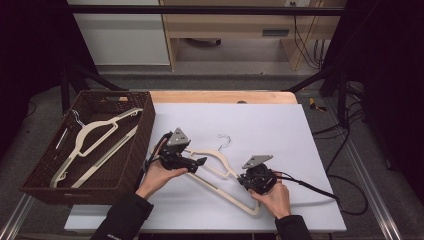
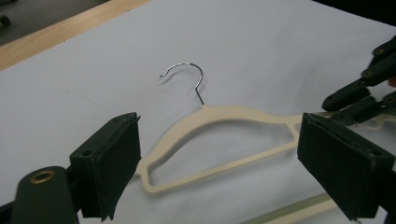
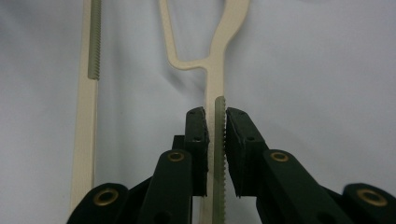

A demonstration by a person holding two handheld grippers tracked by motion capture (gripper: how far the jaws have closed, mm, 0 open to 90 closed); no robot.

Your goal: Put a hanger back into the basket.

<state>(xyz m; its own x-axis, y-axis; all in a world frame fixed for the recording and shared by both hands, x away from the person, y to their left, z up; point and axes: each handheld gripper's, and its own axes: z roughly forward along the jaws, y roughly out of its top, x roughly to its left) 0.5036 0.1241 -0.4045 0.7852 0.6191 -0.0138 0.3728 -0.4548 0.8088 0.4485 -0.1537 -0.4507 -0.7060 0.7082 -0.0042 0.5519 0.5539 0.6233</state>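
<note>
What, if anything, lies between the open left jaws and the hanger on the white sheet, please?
Nothing visible does: the left gripper faces the hanger across bare white sheet, while the right gripper clamps the hanger's far arm.

High view overhead, facing forward; claw views close, sharing hanger [image 2: 219, 135].

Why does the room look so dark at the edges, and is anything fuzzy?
High view: the white table top is brightly lit, its surroundings almost black. Left gripper view: the near black pads look soft, the cream hanger casts a faint shadow. Right gripper view: evenly lit, fairly sharp.
</note>
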